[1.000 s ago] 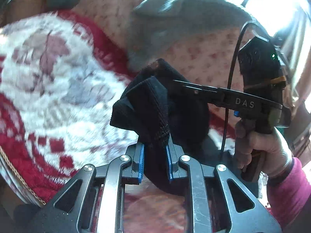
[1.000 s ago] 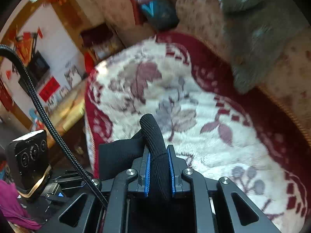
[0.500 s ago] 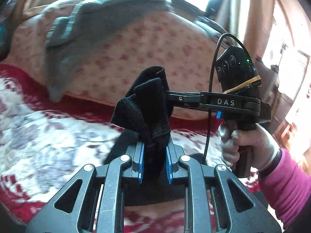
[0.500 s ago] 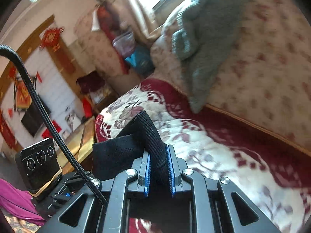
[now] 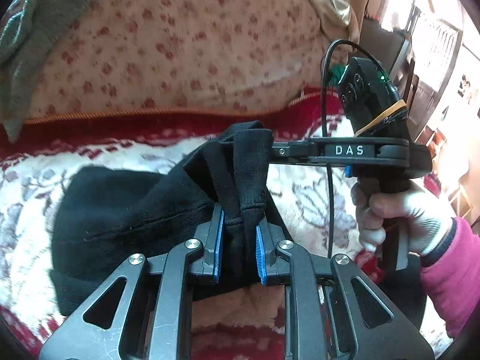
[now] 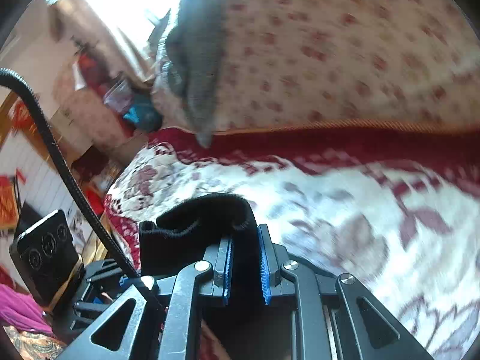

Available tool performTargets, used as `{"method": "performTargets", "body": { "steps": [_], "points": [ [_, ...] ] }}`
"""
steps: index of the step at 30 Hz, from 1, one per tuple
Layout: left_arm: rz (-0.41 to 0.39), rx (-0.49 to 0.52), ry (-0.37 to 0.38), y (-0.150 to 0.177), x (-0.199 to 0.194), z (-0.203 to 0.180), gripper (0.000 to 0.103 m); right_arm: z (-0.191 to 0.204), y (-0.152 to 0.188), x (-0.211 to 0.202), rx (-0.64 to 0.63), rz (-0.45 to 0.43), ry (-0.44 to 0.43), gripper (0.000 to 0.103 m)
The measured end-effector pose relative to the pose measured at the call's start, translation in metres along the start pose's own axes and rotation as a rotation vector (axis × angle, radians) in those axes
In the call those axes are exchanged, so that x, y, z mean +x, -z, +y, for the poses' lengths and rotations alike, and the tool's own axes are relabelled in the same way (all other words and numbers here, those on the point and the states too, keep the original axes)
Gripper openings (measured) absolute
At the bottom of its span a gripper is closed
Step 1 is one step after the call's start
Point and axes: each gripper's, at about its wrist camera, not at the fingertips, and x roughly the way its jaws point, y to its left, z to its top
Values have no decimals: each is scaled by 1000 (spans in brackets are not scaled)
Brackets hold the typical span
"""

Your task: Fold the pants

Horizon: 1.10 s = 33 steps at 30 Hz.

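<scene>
The black knit pants (image 5: 126,207) hang between both grippers over a red-and-white flowered blanket (image 5: 27,186). My left gripper (image 5: 238,228) is shut on a bunched ribbed edge of the pants. My right gripper (image 6: 244,255) is shut on another ribbed edge of the pants (image 6: 207,216). In the left wrist view the right gripper (image 5: 279,151) comes in from the right, held by a gloved hand (image 5: 399,219), and its fingers end in the same bunch of cloth. The rest of the pants drapes down to the left onto the blanket.
A cream flowered sofa back (image 5: 186,39) rises behind the blanket, with a grey garment (image 6: 195,54) draped over it. The left gripper's handle (image 6: 45,252) shows at the lower left of the right wrist view. Furniture and red decorations stand at the far left (image 6: 27,180).
Both grippers have swung and lowered toward the blanket with the pants still held. More of the pants now lies spread on the blanket to the left.
</scene>
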Motion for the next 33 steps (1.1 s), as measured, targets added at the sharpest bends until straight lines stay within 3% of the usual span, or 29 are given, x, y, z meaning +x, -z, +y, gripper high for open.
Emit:
{"method": "performTargets", "body": {
  "steps": [7, 16, 17, 19, 20, 25, 29, 33],
  "points": [
    [27, -3, -20, 9, 7, -11, 18, -33, 16, -12, 88, -28, 57, 15],
    [13, 13, -87, 14, -2, -17, 20, -35, 32, -44, 186, -99, 105, 28],
    [6, 29, -108, 14, -2, -21, 21, -34, 33, -46, 186, -103, 106, 29],
    [11, 39, -103, 15, 0, -26, 35, -29, 34, -52, 191, -115, 111, 30],
    [14, 39, -83, 15, 0, -29, 46, -28, 35, -55, 192, -123, 115, 31],
    [-12, 97, -12, 15, -10, -49, 48, -21, 32, -74, 190, -162, 126, 31],
    [2, 35, 8, 11, -19, -29, 48, -8, 33, -85, 166, -176, 123, 31],
    [-12, -40, -55, 8, -37, 11, 48, 14, 39, -83, 131, -168, 82, 31]
  ]
}}
